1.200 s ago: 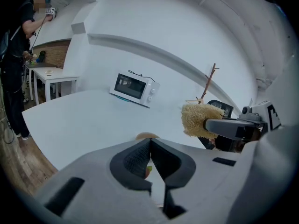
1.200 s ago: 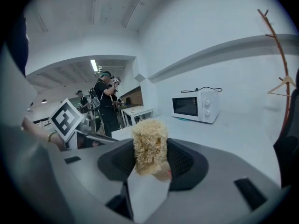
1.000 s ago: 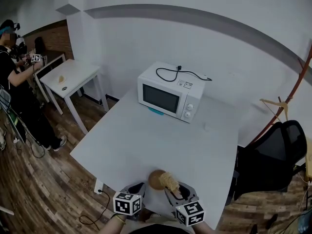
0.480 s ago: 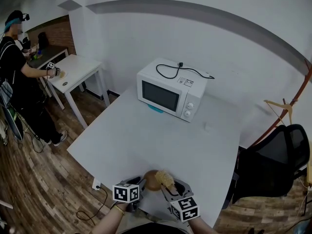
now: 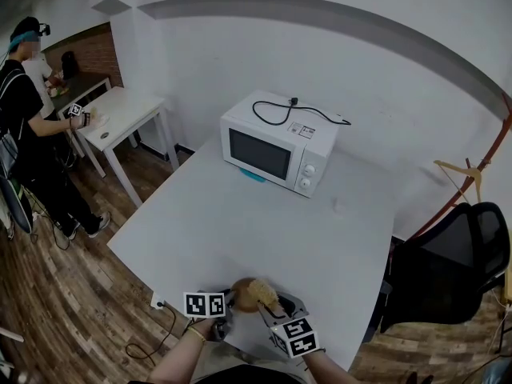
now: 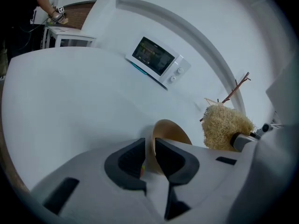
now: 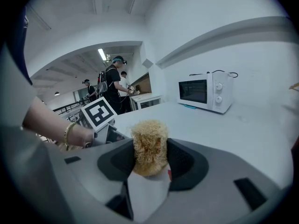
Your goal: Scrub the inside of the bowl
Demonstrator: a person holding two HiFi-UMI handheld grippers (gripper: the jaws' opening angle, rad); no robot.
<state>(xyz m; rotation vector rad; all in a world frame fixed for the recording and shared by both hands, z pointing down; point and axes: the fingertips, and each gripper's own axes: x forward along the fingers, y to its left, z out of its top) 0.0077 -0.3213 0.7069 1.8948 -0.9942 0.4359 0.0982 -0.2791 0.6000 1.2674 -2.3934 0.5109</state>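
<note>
A small wooden bowl [image 5: 240, 292] sits tilted at the near edge of the white table [image 5: 264, 214]. In the left gripper view the bowl's [image 6: 171, 130] rim stands between the jaws of my left gripper [image 6: 149, 154]. The jaws are opening, with a thin gap beside the rim. My right gripper [image 7: 150, 158] is shut on a tan fibre scrubber [image 7: 149, 143]. In the head view the scrubber [image 5: 260, 293] lies right against the bowl, with the left gripper [image 5: 227, 306] and the right gripper [image 5: 274, 309] on either side of it.
A white microwave [image 5: 276, 146] with a loose cable stands at the back of the table. A black chair [image 5: 456, 266] is at the right. At the far left a person [image 5: 24, 94] works at a small white table [image 5: 120, 118]. The floor is wood.
Both grippers, the bowl and the scrubber have shifted slightly left in the head view. The scrubber has come down against the bowl. The person at the far left has moved.
</note>
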